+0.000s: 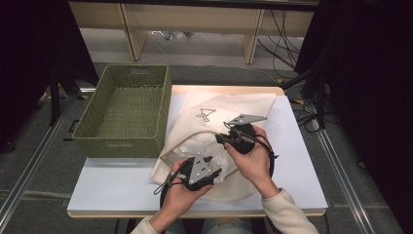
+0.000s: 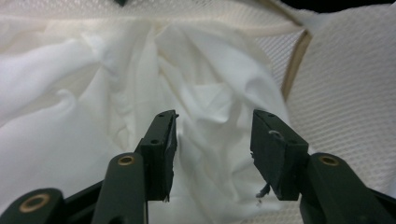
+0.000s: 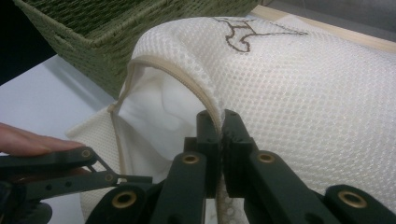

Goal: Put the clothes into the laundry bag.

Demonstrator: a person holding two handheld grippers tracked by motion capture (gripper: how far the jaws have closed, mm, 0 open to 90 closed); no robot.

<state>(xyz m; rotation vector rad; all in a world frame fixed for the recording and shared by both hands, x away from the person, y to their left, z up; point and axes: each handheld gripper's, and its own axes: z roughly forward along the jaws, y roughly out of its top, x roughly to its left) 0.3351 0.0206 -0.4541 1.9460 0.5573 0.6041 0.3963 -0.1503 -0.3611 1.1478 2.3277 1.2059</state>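
Right gripper view shows your right gripper [image 3: 221, 122] clenched on the tan-piped rim of the mesh bag [image 3: 303, 93], holding the mouth up in an arch beside the basket [image 3: 88, 28]. That pinch is on thin edge only, so if you pull up or sideways the piping could slip out and the mouth would fall shut over the white cloth [image 3: 159, 112]. Your left gripper [image 2: 214, 140] is released, its jaws standing apart with nothing pressed between them, just in front of the cloth [image 2: 140, 93] that sits inside the bag's mouth. Close now and you may catch only a loose fold, which could drag the cloth back out, or snag the mesh lining along with it. In the high view the bag [image 1: 253, 105] lies on the white table [image 1: 107, 187], just right of the basket [image 1: 124, 109], with both grippers at its near end. The bag is cream honeycomb mesh, soft and floppy, with a brown stitched figure on top; the cloth is smooth, thin and crumpled; the basket is stiff green weave, rectangular, with cut-out handles.
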